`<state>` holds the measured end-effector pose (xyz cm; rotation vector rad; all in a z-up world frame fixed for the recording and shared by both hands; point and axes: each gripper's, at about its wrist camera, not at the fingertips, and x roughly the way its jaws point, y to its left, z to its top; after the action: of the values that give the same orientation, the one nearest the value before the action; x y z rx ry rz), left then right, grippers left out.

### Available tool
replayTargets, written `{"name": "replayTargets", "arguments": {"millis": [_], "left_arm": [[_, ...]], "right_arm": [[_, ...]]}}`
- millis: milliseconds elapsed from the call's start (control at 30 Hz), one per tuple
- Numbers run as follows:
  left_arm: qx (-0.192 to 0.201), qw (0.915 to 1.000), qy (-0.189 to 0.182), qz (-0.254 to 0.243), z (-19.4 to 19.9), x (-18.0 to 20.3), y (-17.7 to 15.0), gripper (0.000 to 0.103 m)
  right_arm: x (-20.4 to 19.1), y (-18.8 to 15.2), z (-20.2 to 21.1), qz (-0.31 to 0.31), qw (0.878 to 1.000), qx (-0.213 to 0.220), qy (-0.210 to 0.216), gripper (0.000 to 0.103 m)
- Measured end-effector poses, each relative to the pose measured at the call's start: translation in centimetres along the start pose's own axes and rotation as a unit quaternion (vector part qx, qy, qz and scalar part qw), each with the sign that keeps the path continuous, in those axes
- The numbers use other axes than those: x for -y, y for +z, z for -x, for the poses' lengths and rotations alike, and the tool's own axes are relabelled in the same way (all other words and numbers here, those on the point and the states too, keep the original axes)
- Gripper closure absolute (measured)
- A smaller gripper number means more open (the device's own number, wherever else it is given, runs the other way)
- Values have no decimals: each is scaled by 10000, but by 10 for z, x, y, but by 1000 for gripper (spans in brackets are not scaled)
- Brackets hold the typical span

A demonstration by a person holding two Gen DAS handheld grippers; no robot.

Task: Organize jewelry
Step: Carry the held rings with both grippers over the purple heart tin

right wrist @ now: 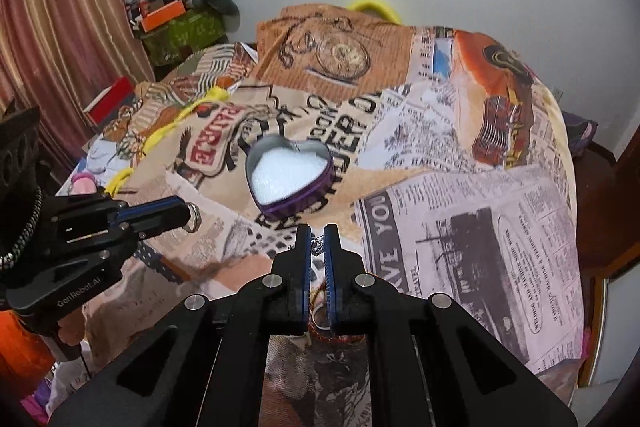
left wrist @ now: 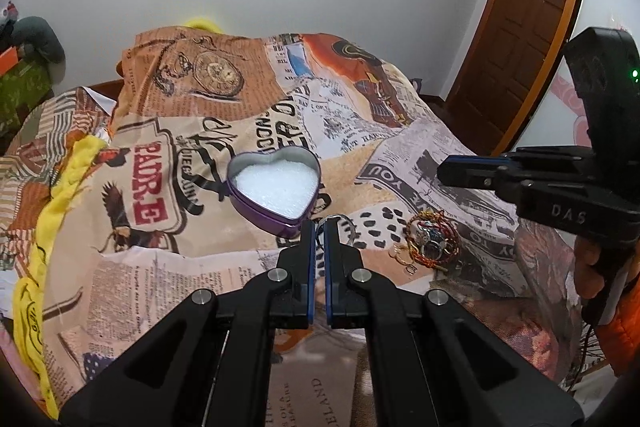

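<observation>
Ring is sitting pinched at the left gripper tip, risking slipping short of the heart tin ahead, while the right gripper is nipping a thin chain.

Open bedspread around heart tin, nothing overhead.

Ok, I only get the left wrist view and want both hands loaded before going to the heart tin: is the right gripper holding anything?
Observer: Yes. The right gripper is shut on a thin silver chain, pinched between its fingers.
Operator: And how does my ring sit, seen from that side?
Observer: Most of the silver ring sticks out past the tips of the left gripper; only its edge is clamped.
</observation>
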<state>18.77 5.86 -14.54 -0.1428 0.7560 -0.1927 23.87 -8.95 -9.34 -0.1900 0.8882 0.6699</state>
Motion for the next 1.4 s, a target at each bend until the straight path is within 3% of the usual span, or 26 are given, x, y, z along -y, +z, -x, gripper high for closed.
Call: {"name": "replayTargets", "arguments": {"millis": [300, 700, 933, 1400], "left_arm": [[12, 9996, 249, -109, -6, -11, 10, 101], [-230, 9990, 366, -63, -49, -29, 28, 101], [-416, 9984, 369, -43, -78, -42, 40, 101], [-782, 9963, 342, -61, -117, -57, 48, 101]], "right_arm": [[-12, 18, -10, -26, 9999, 141, 50, 97], [-16, 43, -39, 101, 9999, 58, 2, 97], [-12, 55, -70, 150, 9997, -208, -50, 97], [-8, 56, -123, 11, 9952, -945, 255, 97]]}}
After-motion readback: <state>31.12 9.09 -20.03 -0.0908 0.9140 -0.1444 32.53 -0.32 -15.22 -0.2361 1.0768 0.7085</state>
